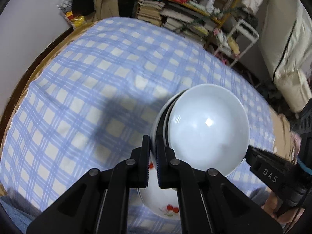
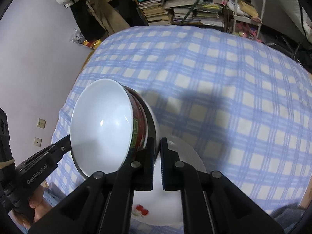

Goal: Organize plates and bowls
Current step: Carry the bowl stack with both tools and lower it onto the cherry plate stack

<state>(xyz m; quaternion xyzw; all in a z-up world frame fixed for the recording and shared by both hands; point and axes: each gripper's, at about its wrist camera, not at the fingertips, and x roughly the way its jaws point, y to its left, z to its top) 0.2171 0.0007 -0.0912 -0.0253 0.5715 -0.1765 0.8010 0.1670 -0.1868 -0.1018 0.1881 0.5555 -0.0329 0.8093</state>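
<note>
Both grippers pinch one stack of nested bowls [image 1: 206, 128] from opposite sides, held above the plate [image 1: 165, 208]. The left gripper [image 1: 153, 161] is clamped on the left rim, the right gripper [image 2: 157, 165] on the right rim. The stack is tipped on edge over the checked cloth [image 1: 97, 68], near side of the bed.

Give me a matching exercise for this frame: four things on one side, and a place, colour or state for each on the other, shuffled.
Things:
1. nested bowls
2. cherry plate
3. tablecloth
4. books

Descriptions:
A. stacked on a shelf beyond the table
B. tilted, rim clamped by left gripper and right gripper
C. blue and cream check
D. on the cloth, below the bowls

Pairs: 1-B, 2-D, 3-C, 4-A
</note>
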